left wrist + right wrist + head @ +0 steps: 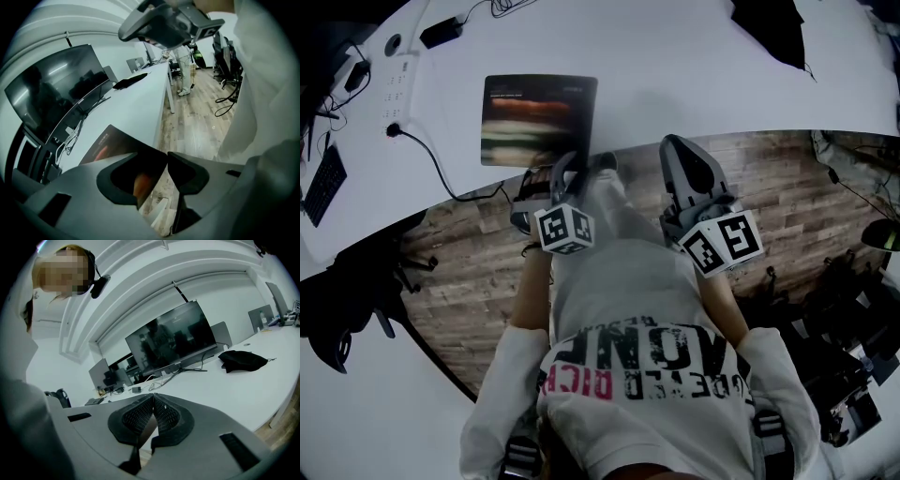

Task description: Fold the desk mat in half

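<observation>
Left gripper [157, 177] parted over desk mat [110, 143] corner, right gripper [153, 401] closed (empty)

left gripper [167, 159] jaws apart, tilted down; right gripper [153, 399] jaws together

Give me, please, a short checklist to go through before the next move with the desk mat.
1. Desk mat lies unfolded on the desk: ok.
2. Mat's near corner sits between the fingers of the left gripper: ok.
3. Left gripper closed on the mat: not ok, fingers apart.
4. Right gripper at the mat: not ok; shut, empty, away from it.
5. Cable clear of the mat: ok.
</observation>
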Motion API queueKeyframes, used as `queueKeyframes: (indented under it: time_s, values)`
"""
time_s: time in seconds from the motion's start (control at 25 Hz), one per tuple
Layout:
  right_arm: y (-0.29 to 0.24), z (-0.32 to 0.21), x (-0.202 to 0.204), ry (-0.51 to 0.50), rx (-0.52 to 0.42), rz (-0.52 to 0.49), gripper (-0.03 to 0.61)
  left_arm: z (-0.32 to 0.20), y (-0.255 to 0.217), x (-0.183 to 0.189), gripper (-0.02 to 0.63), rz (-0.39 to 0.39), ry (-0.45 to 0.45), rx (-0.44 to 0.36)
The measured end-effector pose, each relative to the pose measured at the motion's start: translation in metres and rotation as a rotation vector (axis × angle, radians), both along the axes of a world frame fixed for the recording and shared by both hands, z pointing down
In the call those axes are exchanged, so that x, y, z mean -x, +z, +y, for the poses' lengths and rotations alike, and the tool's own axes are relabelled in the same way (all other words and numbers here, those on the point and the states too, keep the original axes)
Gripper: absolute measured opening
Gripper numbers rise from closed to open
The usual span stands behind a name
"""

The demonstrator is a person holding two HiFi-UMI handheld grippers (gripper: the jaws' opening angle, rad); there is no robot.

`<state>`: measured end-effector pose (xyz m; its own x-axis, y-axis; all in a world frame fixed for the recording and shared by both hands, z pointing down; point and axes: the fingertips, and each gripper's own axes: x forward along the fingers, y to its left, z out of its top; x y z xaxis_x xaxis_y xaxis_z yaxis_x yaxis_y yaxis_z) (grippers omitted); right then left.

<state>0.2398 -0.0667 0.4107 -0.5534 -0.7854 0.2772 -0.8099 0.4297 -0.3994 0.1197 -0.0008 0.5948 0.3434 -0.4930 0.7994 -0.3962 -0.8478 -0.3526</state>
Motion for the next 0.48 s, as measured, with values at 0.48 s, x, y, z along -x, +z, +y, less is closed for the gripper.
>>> queueKeyframes:
  time_s: [0.48]
  values:
    - [-0.0044, -0.0015, 0.0101, -0.022, -0.008, -0.007, 0.0, 0.0022, -0.0073, -0.0008, 0.091, 0.149, -0.086, 0.094]
